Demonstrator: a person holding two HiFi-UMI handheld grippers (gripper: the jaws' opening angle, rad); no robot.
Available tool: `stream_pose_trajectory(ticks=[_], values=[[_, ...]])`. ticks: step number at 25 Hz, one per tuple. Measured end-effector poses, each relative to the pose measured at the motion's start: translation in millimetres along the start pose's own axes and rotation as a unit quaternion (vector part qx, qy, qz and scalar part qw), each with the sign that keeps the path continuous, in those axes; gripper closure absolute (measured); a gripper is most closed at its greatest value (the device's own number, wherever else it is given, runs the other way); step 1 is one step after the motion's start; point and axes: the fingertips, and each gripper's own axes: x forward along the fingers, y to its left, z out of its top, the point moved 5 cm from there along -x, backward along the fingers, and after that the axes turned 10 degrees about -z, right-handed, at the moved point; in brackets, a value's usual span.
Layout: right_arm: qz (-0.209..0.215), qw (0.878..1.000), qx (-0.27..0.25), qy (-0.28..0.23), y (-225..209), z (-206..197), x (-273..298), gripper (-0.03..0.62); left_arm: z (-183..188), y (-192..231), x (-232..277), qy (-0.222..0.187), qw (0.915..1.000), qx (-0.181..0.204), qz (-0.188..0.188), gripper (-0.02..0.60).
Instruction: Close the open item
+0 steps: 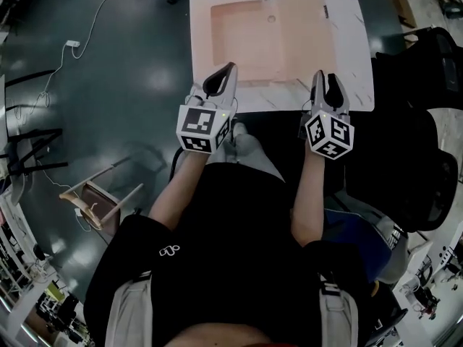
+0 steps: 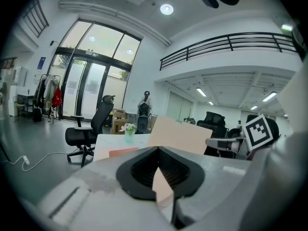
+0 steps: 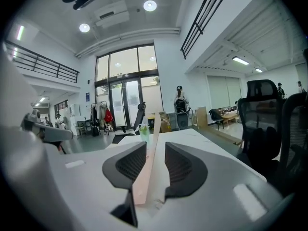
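The open box (image 1: 244, 42), a pale peach tray, sits on the white counter (image 1: 356, 71) just ahead of the person, its near edge close to the counter's near edge. Its lid (image 1: 307, 29) stands raised along the tray's right side. In the right gripper view the lid (image 3: 150, 158) shows edge-on as a thin upright panel.

The right tongs (image 3: 155, 146) are spread, and the lid's near edge runs between the two dark pads. It lies close against the left pad, with a clear gap to the right pad, so nothing is pinched. In the head view these tongs (image 1: 323, 79) reach the counter's near edge at the lid's near corner.

The left tongs (image 2: 157, 148) are pressed together at the tips with nothing between them. They (image 1: 228, 71) point over the tray's near left corner; whether they touch it cannot be told.

The counter ends just right of the lid, where a black office chair (image 1: 416, 161) stands close beside the person. To the left the dark floor (image 1: 123, 100) lies open, with a white cable (image 1: 72, 45) and a tipped wooden stool (image 1: 101, 197) well away.
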Motion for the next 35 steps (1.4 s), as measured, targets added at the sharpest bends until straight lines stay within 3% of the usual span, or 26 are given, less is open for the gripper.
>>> stream_pose_trajectory(ticks=[5, 12, 18, 26, 35], values=[[0.019, 1.0, -0.003, -0.017, 0, 8, 5, 0.487, -2, 2, -7, 0.003, 0.9998, -0.001, 0.017, 0.583], [0.041, 0.998, -0.026, -0.035, 20, 22, 5, 0.582, -20, 22, -28, 0.013, 0.998, -0.025, 0.057, 0.583], [0.079, 0.993, -0.075, -0.043, 59, 28, -1, 0.583, -33, 35, -37, 0.025, 0.9971, -0.035, 0.063, 0.583], [0.126, 0.967, -0.22, -0.031, 133, 20, -4, 0.563, -40, 65, -52, 0.028, 0.9946, -0.051, 0.086, 0.583], [0.194, 0.937, -0.291, 0.0, 202, -9, -2, 0.557, -45, 83, -59, 0.03, 0.9932, -0.061, 0.094, 0.583]])
